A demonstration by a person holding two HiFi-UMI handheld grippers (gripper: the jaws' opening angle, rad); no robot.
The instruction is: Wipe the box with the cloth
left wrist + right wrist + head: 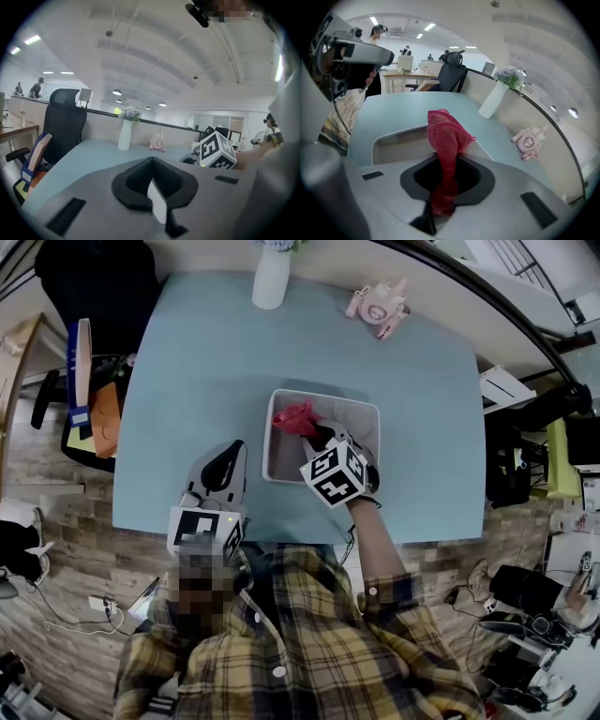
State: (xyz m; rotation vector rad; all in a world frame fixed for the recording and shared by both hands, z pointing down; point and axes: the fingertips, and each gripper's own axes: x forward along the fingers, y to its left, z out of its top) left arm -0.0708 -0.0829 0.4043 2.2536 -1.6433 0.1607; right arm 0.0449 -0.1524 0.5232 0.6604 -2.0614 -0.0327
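Note:
A shallow white box (368, 424) sits in the middle of the light blue table (187, 362). My right gripper (317, 433) reaches into it from the near side, shut on a red cloth (294, 417) that bunches against the box's far left inside. In the right gripper view the cloth (445, 145) stands up out of the jaws of the right gripper (446, 185), over the box (393, 137). My left gripper (234, 452) lies on the table just left of the box, jaws together and holding nothing. In its own view the left gripper (153, 190) points across the table.
A white vase (271, 277) and a pink toy (378, 306) stand at the table's far edge. A black chair (94, 277) and stacked items are off the far left corner. The right gripper's marker cube (216, 151) shows in the left gripper view.

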